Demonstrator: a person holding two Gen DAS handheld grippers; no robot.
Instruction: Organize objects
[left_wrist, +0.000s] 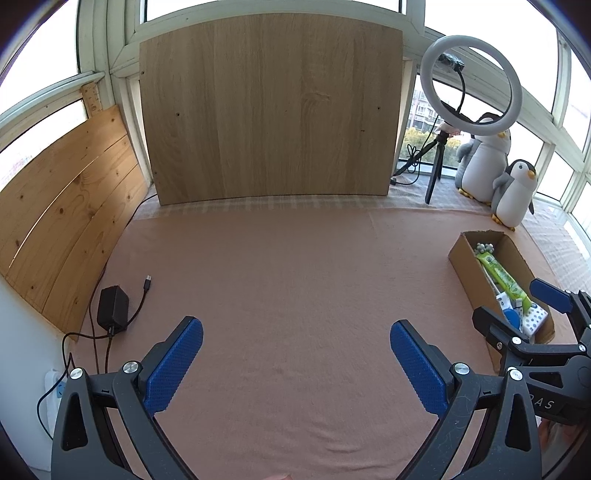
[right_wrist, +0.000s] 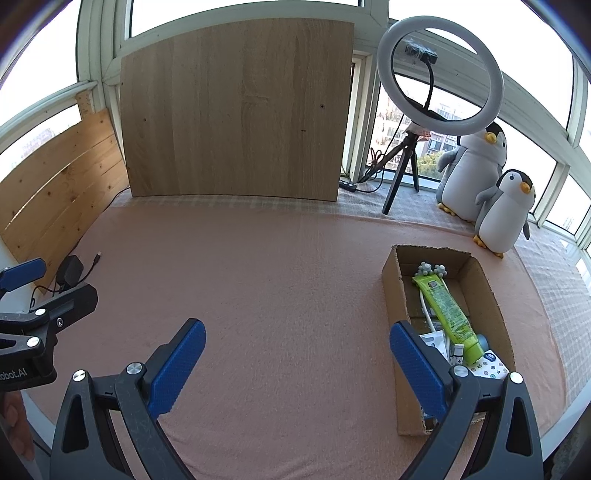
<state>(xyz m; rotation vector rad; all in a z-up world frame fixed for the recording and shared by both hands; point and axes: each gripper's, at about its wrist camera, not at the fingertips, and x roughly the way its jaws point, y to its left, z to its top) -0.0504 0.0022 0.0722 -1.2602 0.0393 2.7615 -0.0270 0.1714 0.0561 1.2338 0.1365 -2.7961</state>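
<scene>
Ahead, bare pink cloth, cardboard box rightward

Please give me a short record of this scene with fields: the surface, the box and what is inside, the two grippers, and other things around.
surface: pink cloth, nothing loose in the middle
box: open cardboard box on the right side
box contents: green tube, white cable, small packets; the rest is hard to tell
left gripper: open, holds nothing
right gripper: open, holds nothing, right finger in front of the box
left edge: black power adapter with cable
back: wooden board, ring light, two plush penguins
</scene>
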